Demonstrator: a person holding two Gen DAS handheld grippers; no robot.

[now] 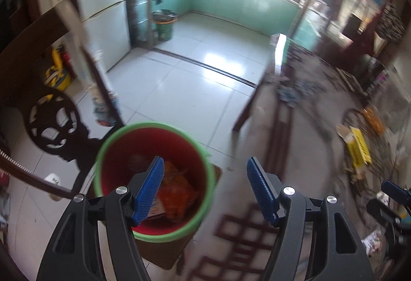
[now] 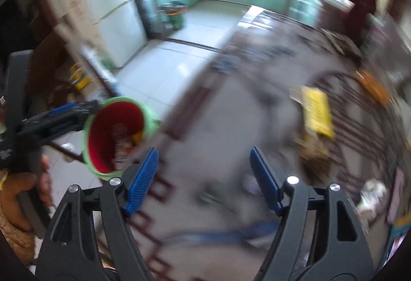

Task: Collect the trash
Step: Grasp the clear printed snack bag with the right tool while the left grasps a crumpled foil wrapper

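A red bin with a green rim [image 1: 154, 178] stands on the floor beside the table edge and holds orange wrappers [image 1: 177, 193]. My left gripper [image 1: 205, 165] is open and empty, its left finger over the bin's mouth. The bin also shows in the right wrist view [image 2: 115, 134], with the left gripper [image 2: 69, 111] at its rim. My right gripper [image 2: 204, 155] is open and empty above the blurred grey tabletop [image 2: 226, 127]. A yellow carton [image 1: 358, 150] lies on the table to the right; it also shows in the right wrist view [image 2: 317, 111].
A crumpled white scrap [image 1: 372, 240] lies at the right near my right gripper [image 1: 393, 193]. A dark carved chair [image 1: 51, 114] stands left of the bin. A white fridge [image 1: 102, 11] and a green bucket [image 1: 164, 25] stand far across the tiled floor [image 1: 179, 80].
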